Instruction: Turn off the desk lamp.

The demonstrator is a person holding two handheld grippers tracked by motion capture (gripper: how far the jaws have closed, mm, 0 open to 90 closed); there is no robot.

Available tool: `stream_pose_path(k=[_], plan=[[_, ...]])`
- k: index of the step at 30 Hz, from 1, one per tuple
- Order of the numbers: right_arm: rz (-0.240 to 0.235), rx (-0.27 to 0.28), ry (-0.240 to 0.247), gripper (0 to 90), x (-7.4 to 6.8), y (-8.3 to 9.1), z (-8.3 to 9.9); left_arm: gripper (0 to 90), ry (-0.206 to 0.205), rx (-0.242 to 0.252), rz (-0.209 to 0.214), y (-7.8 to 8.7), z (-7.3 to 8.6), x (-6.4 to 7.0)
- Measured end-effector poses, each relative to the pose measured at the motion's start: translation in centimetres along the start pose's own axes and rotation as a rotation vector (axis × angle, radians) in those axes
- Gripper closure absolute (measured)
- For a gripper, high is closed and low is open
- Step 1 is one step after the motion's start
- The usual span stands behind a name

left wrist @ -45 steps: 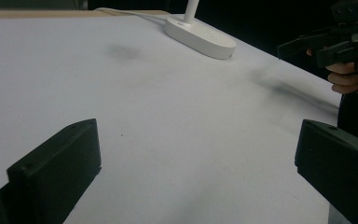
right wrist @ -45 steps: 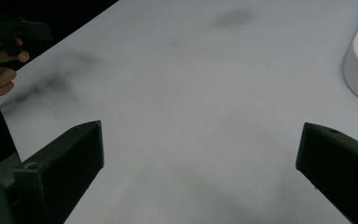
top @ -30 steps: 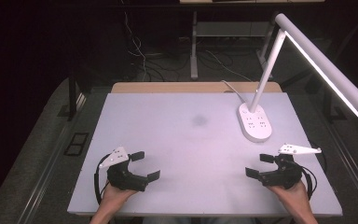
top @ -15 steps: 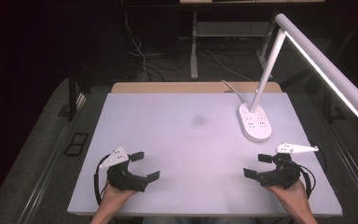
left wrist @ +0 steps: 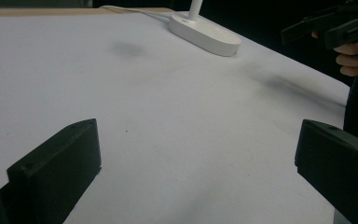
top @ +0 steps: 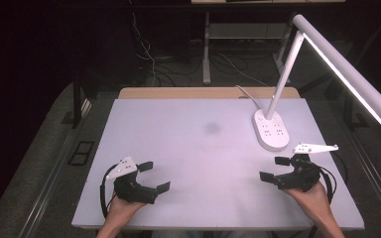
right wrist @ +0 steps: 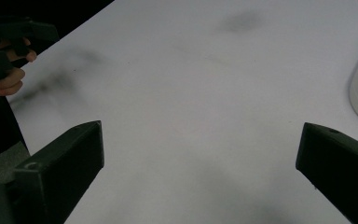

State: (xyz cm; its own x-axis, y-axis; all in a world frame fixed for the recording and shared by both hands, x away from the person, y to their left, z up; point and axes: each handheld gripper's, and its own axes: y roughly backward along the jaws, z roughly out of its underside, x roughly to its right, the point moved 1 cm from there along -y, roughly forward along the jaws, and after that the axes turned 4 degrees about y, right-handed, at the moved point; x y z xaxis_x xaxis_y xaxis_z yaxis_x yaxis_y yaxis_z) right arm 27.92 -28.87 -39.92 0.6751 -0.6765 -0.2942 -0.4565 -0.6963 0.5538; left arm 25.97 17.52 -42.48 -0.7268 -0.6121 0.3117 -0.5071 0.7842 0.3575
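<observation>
- Bench (top: 198,129), white and bare apart from a lit desk lamp (top: 272,130) at its far right.
- Left hand-held gripper (top: 153,177) and right hand-held gripper (top: 275,168) rest released, grasping nothing.
- No task object visible; seemingly nothing begun.

Bright lamp (top: 345,74) glow on table (top: 188,129), dark surroundings, perhaps slight blur.

Open tabletop (top: 193,148) is lying bare between the left tongs (top: 154,177) at 7 o'clock and the right tongs (top: 276,168) at 4 o'clock, both spread wide. The lamp base (top: 271,129) is sitting at 2 o'clock, just beyond the right tongs; its lit bar (top: 347,69) is overhanging the 3 o'clock edge.
</observation>
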Motion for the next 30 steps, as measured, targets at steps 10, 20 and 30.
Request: stream_pose_path(k=[10,20,30], plan=[[-0.004,-0.029,0.003,0.9,1.2,0.0,-1.7,0.0,-0.001,-0.004,0.0,0.0,0.0,0.0],[0.02,-0.035,0.01,0.9,2.7,0.4,-3.7,0.0,0.005,-0.001,-0.002,0.0,0.1,-0.1],[0.039,-0.05,0.031,0.9,3.8,0.2,-5.7,0.0,0.008,0.0,-0.006,0.1,0.1,-0.1]])
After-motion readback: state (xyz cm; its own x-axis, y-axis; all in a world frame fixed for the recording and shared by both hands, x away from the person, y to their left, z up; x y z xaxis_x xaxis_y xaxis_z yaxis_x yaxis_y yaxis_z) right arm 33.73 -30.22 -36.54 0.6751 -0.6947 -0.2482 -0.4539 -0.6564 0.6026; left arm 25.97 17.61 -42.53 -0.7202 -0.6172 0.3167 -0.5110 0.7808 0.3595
